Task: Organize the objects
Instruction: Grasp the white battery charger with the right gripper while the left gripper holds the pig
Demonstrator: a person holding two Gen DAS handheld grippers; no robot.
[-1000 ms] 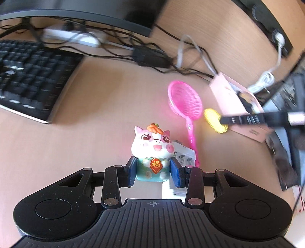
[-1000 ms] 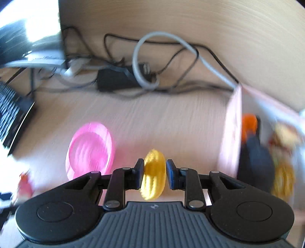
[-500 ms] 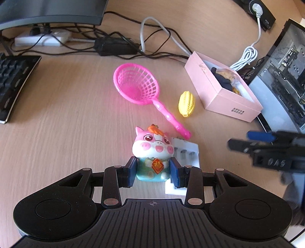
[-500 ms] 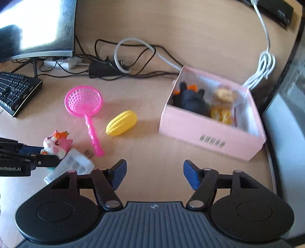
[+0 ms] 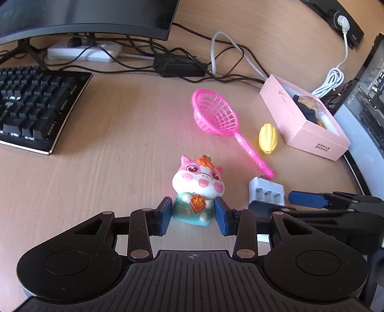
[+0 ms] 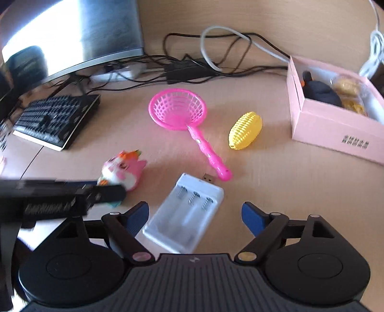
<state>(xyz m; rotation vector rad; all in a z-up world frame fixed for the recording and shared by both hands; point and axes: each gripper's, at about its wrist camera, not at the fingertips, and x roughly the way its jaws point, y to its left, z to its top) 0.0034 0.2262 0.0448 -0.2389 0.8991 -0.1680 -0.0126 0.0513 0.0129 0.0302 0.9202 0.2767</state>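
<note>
My left gripper (image 5: 193, 217) is shut on a pink pig figurine (image 5: 198, 189), pads at its teal base; it also shows in the right wrist view (image 6: 122, 171). My right gripper (image 6: 194, 217) is open, its jaws wide on either side of a white battery charger (image 6: 184, 213), also seen in the left wrist view (image 5: 266, 193). A pink toy strainer (image 6: 178, 111) and a yellow toy corn (image 6: 244, 130) lie on the desk beyond. A pink box (image 6: 336, 127) at the right holds a black toy and yellow items.
A black keyboard (image 5: 36, 108) lies at the left, a monitor (image 5: 84, 16) behind it. A power strip, an adapter and tangled cables (image 5: 180, 64) run along the back. A computer case (image 5: 369, 100) stands at the far right.
The right gripper let go of the yellow corn, opened and came down around the white charger. The left gripper stays shut on the pig and has shifted slightly left.
</note>
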